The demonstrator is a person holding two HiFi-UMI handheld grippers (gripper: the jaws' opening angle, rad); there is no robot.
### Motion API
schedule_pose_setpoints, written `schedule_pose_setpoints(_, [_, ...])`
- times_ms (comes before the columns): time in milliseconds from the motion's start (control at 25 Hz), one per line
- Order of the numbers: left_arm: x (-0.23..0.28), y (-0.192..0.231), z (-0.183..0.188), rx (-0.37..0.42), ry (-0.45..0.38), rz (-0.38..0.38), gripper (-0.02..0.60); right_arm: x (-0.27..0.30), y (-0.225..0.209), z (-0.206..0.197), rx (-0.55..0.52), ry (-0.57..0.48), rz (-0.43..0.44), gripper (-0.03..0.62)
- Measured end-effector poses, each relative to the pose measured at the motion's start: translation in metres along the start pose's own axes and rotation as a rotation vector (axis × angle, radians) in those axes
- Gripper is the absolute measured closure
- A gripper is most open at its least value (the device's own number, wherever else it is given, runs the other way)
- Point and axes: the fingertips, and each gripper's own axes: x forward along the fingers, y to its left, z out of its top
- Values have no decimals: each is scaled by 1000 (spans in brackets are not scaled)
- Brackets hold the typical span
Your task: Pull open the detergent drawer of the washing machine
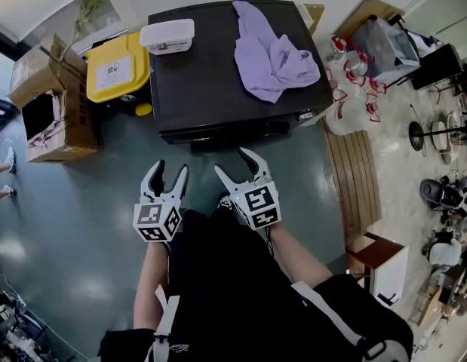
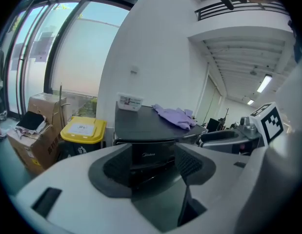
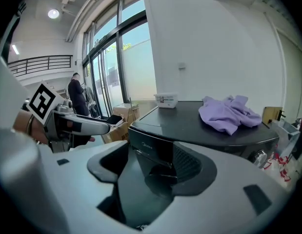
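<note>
A black washing machine [image 1: 210, 74] stands against the far wall, its front panel [image 1: 218, 132] facing me. The drawer panel with the brand logo [image 3: 147, 149] sits at the front's upper left and looks closed; it also shows in the left gripper view as the same drawer panel [image 2: 149, 155]. My left gripper [image 1: 171, 173] is open a short way in front of the machine, apart from it. My right gripper [image 1: 235, 164] is open beside it, a little closer to the front. Nothing lies between the jaws of the left gripper [image 2: 151, 167] or the right gripper [image 3: 151, 169].
A purple cloth [image 1: 272, 51] and a white lidded box [image 1: 168, 36] lie on the machine's top. A yellow-lidded bin [image 1: 118, 68] and cardboard boxes [image 1: 48, 104] stand to its left. Wooden boards [image 1: 354, 172] and clutter are at the right. A person [image 3: 75, 97] stands far left.
</note>
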Motion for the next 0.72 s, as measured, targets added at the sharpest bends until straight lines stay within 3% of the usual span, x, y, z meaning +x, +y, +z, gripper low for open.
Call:
schedule_pose_setpoints(520, [52, 35, -39, 6, 116, 34, 308, 63, -33, -39, 101, 73, -33, 315])
schedule_pose_setpoints(720, [75, 53, -41, -30, 135, 35, 307, 84, -44, -43, 135, 103, -60, 318])
